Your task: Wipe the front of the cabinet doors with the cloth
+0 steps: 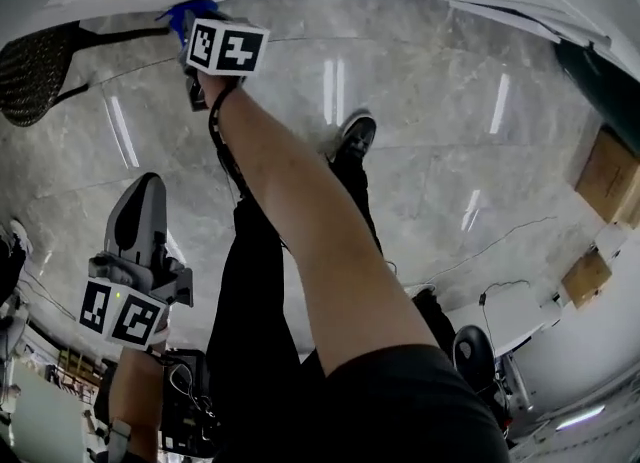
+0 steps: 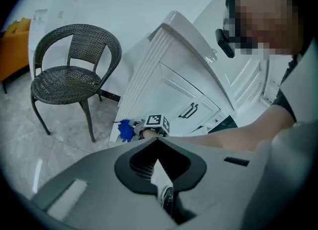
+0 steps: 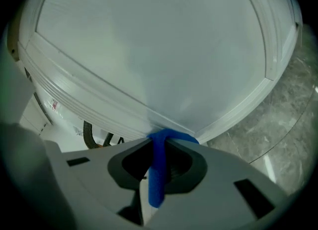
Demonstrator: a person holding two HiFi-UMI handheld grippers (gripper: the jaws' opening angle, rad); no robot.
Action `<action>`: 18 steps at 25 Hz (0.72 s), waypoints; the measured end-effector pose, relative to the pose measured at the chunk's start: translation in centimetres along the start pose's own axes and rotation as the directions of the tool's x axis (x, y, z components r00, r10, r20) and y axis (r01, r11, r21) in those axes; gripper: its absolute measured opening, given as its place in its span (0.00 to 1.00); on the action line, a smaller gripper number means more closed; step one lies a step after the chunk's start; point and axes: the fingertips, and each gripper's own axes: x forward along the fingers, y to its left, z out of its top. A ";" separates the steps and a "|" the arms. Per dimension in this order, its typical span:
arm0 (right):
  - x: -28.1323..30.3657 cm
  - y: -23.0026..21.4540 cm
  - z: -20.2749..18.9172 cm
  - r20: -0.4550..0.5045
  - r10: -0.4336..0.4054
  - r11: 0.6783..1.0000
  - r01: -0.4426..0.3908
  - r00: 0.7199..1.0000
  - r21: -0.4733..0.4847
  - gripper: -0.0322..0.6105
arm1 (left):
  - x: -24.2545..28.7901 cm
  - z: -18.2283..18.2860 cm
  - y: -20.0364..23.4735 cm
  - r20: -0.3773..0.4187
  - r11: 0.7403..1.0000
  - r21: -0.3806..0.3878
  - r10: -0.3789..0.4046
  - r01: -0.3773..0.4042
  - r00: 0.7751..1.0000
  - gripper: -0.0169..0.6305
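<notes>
My right gripper (image 3: 161,143) is clamped on the blue cloth (image 3: 158,174). A folded strip runs down between the jaws and a bunch pokes out past the tips. The bunch is pressed on the white cabinet (image 3: 149,40) straight ahead of the jaws, at the raised moulding along the lower edge of a flat panel. Grey marble floor (image 3: 288,105) shows to the right of the tips. In the head view my right arm is stretched far forward, with the gripper low at the cabinet base.

My left gripper (image 2: 158,145) has its jaws together with nothing between them. It sits near my body, well apart from the cabinet. Ahead of it, the right gripper and cloth are at the cabinet's bottom corner. A black door handle (image 2: 188,111) is beyond that, to the right. A dark wicker chair (image 2: 74,75) stands off to the left on the floor. My shoe (image 2: 167,199) shows through the slit behind the closed tips.
</notes>
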 end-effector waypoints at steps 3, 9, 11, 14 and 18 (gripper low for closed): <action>-0.4 -1.1 1.1 -0.016 -0.011 0.999 0.011 1.000 -0.044 0.14 | -0.1 -0.7 -0.3 -0.029 1.000 0.008 -0.004 0.004 1.000 0.02; -4.5 -5.9 5.0 0.048 -0.086 0.995 0.089 0.995 -0.046 0.14 | 1.6 0.6 -2.8 -0.031 1.000 0.006 -0.029 0.029 0.999 0.02; -6.2 -8.2 6.6 0.060 -0.110 0.993 0.112 0.992 -0.030 0.14 | 2.8 0.7 -4.4 -0.032 0.999 0.029 -0.036 0.037 0.999 0.02; -8.4 -10.7 8.6 0.060 -0.121 0.992 0.123 0.991 -0.024 0.14 | 4.6 0.6 -7.5 -0.044 0.995 0.071 -0.065 0.068 0.997 0.02; -10.8 -13.4 10.3 0.094 -0.137 0.991 0.136 0.986 0.016 0.14 | 6.7 0.3 -11.3 -0.058 0.989 0.097 -0.103 0.109 0.993 0.02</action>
